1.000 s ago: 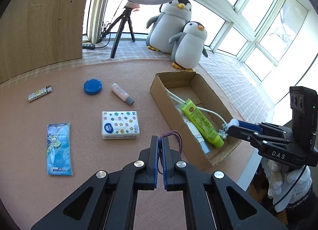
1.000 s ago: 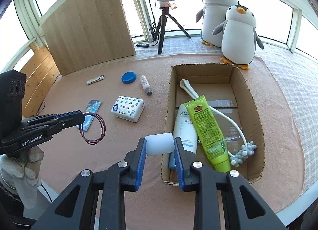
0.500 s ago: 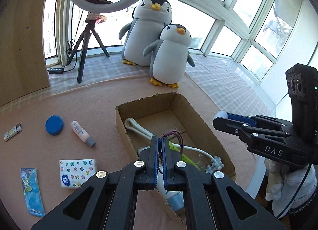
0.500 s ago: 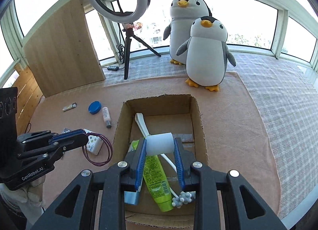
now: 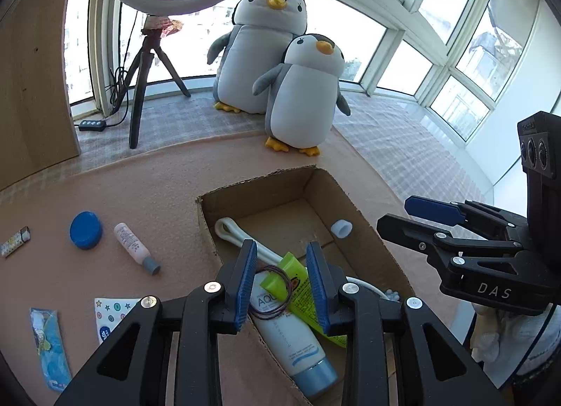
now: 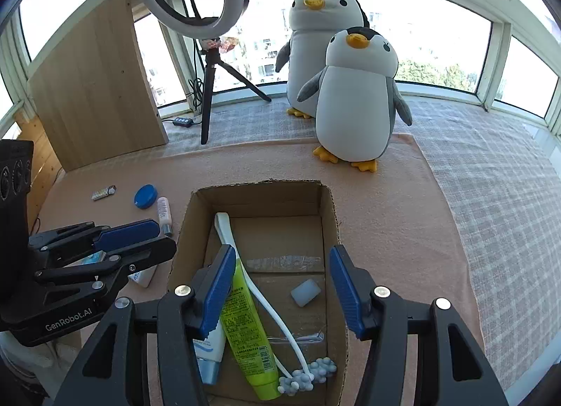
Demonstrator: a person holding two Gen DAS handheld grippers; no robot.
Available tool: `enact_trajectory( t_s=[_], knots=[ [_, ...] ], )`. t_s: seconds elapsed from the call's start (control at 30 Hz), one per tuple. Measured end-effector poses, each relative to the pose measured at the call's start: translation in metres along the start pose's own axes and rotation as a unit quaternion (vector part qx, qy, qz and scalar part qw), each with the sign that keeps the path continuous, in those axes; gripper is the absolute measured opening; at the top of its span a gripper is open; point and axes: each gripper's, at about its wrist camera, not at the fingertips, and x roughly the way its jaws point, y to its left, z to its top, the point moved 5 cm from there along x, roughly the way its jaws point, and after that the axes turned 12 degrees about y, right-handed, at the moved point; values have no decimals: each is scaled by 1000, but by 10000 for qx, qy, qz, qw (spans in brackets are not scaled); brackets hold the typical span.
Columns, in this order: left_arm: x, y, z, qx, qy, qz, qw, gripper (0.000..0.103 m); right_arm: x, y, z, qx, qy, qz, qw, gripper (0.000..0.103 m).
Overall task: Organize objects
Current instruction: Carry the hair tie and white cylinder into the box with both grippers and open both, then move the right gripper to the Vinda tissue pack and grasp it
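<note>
An open cardboard box [image 5: 207, 216] lies on the pink mat and holds a green tube [image 6: 245, 329], a white tube [image 5: 291, 332] and a white wand with a beaded end [image 6: 224, 227]. My left gripper [image 5: 282, 283] hovers over the box's near end, its jaws opening. A purple hair tie [image 5: 271, 292] lies loose on the tubes between them, untouched by the pads. My right gripper [image 6: 284, 283] is above the box, jaws opening, nothing held. A small white cap [image 6: 305, 293] rests on the box floor below it.
On the mat left of the box lie a blue lid [image 5: 85, 230], a small bottle [image 5: 135, 248], a tissue pack [image 5: 112, 311], a blue packet [image 5: 47, 346] and a small strip [image 5: 14, 246]. Two plush penguins [image 6: 354, 97], a ring-light tripod [image 6: 210, 90] and a wooden board [image 6: 94, 83] stand behind.
Both grippers travelled from beside the box to above it, then their jaws parted. The hair tie left the left gripper and the white cap left the right; both now lie in the box.
</note>
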Motion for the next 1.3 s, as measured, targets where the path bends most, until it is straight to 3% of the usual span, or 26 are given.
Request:
enact_trajectory(
  t_s=[0.33, 0.77, 1.1, 1.3],
  knots=[
    [-21, 30, -47, -199, 134, 42, 9997, 32, -8, 22, -19, 125, 5, 267, 9996, 53],
    [-73, 117, -130, -970, 180, 187, 9949, 32, -10, 91, -56, 14, 87, 846, 9964, 54],
    [-96, 158, -162, -1266, 139, 236, 9916, 32, -9, 140, -48, -248, -205, 1086, 9936, 54],
    [-105, 176, -177, -1455, 114, 238, 9890, 32, 17, 174, -29, -589, 136, 1187, 9911, 55]
  ],
)
